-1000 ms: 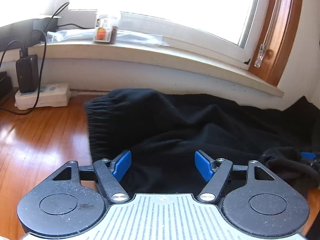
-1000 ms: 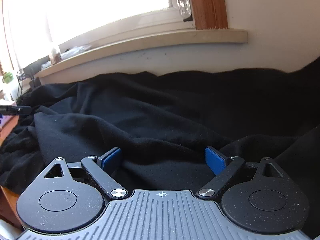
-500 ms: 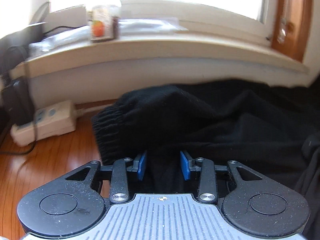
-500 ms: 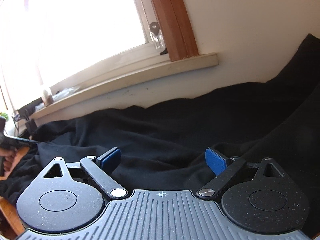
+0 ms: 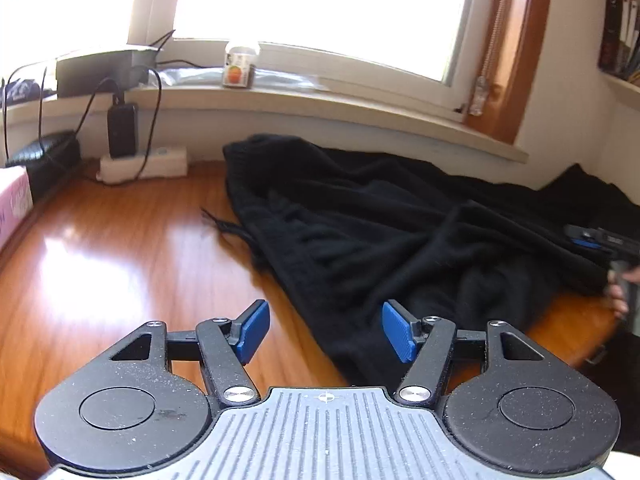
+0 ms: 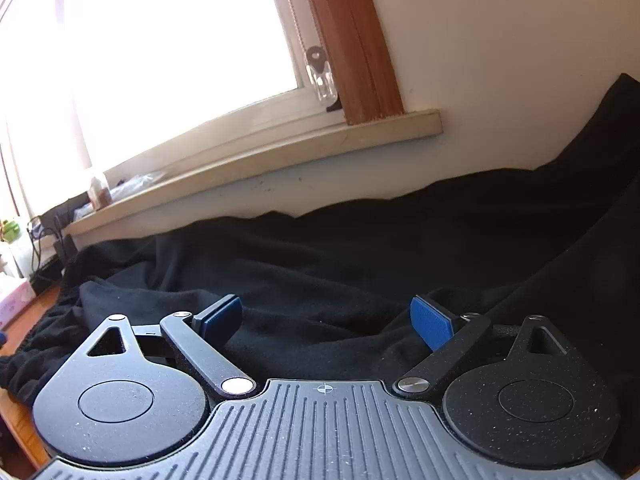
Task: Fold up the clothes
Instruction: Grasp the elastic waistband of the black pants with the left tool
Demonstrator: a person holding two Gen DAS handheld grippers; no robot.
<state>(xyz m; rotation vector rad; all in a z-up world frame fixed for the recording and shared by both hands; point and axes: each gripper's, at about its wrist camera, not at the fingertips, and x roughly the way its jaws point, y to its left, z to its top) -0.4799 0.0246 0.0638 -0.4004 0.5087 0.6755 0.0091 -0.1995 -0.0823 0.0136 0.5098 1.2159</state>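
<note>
One black garment [image 5: 360, 232] sprawled over the wooden desk [image 5: 120, 264] below the windowsill [image 5: 320, 104], elastic waistband toward the power strip [image 5: 144, 162]. Left gripper [image 5: 324, 330] angled down over the garment's near edge, jaws just reopened, gripping nothing. Right gripper [image 6: 326, 322] low over the cloth, jaws wide, pads [image 6: 430, 322] clear of the fabric. One jar [image 5: 239, 68] on the sill.
</note>
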